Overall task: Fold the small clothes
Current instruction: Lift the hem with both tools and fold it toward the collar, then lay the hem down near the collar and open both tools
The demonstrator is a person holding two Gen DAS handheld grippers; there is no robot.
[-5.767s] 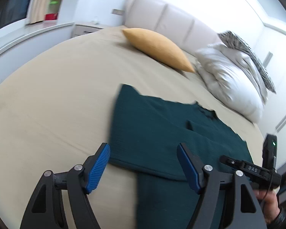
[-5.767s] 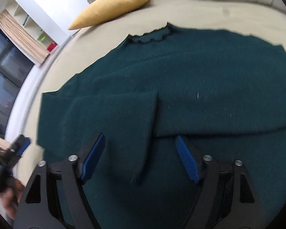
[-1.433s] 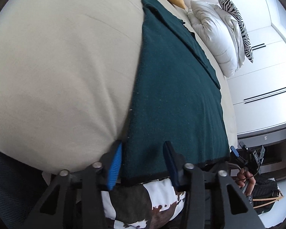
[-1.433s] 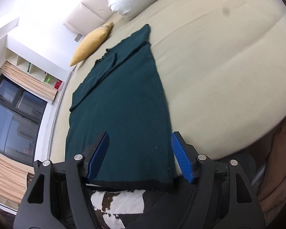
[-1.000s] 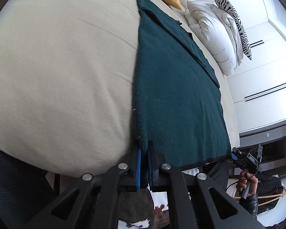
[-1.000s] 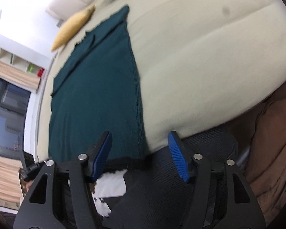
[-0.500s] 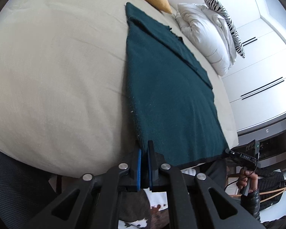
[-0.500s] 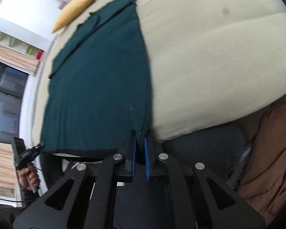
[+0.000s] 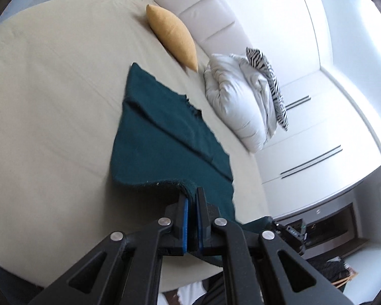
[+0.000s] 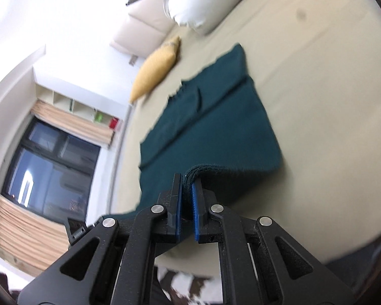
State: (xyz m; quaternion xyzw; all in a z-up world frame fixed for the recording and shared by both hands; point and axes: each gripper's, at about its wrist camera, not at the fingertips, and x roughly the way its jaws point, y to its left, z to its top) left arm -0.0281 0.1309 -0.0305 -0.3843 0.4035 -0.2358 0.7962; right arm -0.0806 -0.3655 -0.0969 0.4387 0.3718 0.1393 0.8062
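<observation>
While the dark green garment [image 9: 165, 137] is lying lengthwise on the beige bed [image 9: 50, 101], both grippers are pinching its near hem and holding that edge raised off the sheet. The left gripper [image 9: 192, 198] is clamping its blue pads tight on one hem corner, with the fabric curling up out of the jaws. The right gripper [image 10: 186, 185] is doing likewise at the other corner, its pads pressing a thick rolled edge of cloth between them. Beyond the garment's far end, a yellow cushion [image 9: 172, 35] is leaning by the pale headboard [image 9: 210, 17], and a white duvet bundle [image 9: 241, 101] is sitting beside it with a zebra-striped pillow [image 9: 269, 78] resting on top.
</observation>
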